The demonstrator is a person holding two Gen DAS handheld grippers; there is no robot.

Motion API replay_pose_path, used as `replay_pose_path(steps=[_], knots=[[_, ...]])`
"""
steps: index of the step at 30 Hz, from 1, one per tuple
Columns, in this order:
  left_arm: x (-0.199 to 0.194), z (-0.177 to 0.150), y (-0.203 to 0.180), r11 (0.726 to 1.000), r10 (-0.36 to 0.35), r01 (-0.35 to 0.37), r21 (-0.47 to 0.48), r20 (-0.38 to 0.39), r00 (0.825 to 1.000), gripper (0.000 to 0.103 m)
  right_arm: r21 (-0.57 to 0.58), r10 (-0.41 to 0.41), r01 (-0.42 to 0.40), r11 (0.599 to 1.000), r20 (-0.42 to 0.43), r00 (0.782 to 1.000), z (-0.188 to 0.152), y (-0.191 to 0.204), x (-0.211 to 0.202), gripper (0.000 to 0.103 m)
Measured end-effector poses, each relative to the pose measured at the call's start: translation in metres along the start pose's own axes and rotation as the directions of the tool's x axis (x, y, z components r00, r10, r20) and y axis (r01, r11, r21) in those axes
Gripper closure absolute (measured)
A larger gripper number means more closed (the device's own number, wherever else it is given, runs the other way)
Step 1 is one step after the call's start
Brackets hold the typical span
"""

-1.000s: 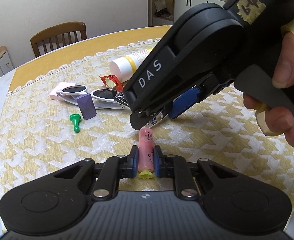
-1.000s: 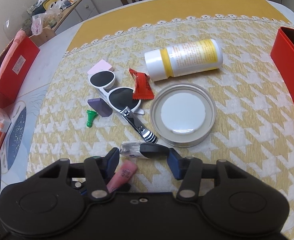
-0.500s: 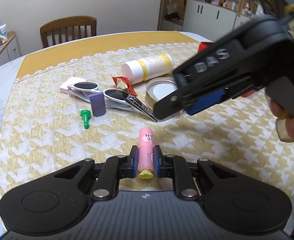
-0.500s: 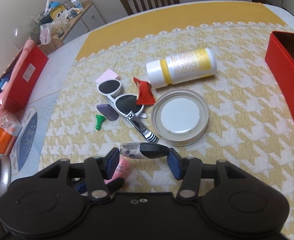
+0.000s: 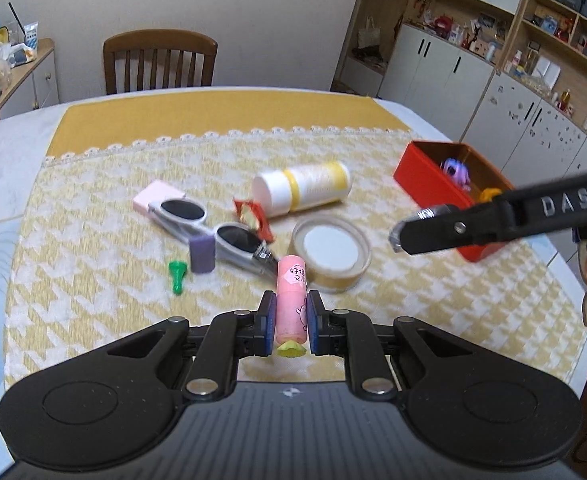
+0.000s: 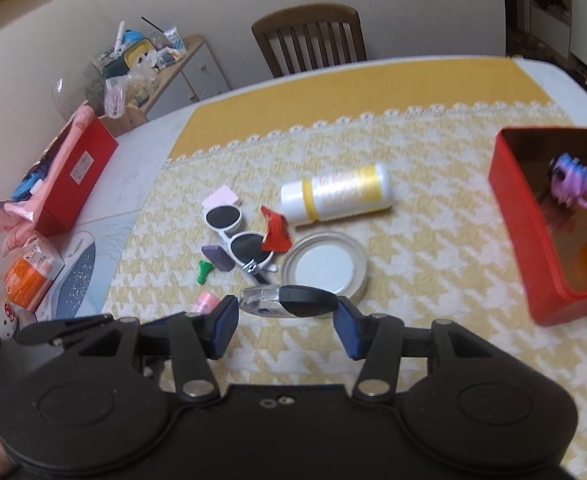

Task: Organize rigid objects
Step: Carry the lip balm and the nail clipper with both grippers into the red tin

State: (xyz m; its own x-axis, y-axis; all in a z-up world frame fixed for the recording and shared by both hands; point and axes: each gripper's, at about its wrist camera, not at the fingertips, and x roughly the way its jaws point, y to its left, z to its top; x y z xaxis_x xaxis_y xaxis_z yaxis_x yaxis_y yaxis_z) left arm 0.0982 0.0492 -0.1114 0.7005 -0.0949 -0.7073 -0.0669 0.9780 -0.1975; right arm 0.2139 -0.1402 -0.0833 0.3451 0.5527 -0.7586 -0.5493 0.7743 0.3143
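In the left wrist view, the left gripper [image 5: 289, 322] clamps a pink tube [image 5: 290, 305] at lower centre, above the houndstooth tablecloth [image 5: 93, 280]; the red box [image 5: 425, 180] sits at right. In the right wrist view, the right gripper [image 6: 287, 326] grasps a black-and-clear nail clipper [image 6: 289, 301] at centre frame, the red box [image 6: 517, 216] lying at the right edge.

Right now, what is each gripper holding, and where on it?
Left gripper clamps the pink tube across its lower body. Right gripper pinches the black-and-clear oblong item by its two ends.
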Motion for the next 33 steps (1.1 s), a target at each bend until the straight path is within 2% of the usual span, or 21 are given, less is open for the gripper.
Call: replay_pose_path(steps=[10,20,24,33], knots=[[-0.005,0.035,-0.041,0.999,0.017,-0.017,-0.032,-0.008,1.000,0.088,0.000,-0.001,0.001,1.000,0.061,0.998,0.007,-0.051,-0.042,0.051],[0.002,0.068,-0.102,1.000,0.017,-0.017,-0.008,0.038,0.999,0.088,-0.006,-0.021,0.022,1.000,0.117,0.993,0.021,-0.117,-0.075,0.051],[0.012,0.081,-0.130,1.000,0.001,-0.002,0.019,0.057,0.998,0.088,-0.016,-0.031,0.034,0.999,0.142,0.989,0.027,-0.145,-0.086,0.051],[0.058,0.104,-0.191,0.998,-0.033,0.031,0.063,0.033,0.999,0.088,-0.028,-0.083,0.088,0.996,0.158,0.984,0.045,-0.214,-0.094,0.051]])
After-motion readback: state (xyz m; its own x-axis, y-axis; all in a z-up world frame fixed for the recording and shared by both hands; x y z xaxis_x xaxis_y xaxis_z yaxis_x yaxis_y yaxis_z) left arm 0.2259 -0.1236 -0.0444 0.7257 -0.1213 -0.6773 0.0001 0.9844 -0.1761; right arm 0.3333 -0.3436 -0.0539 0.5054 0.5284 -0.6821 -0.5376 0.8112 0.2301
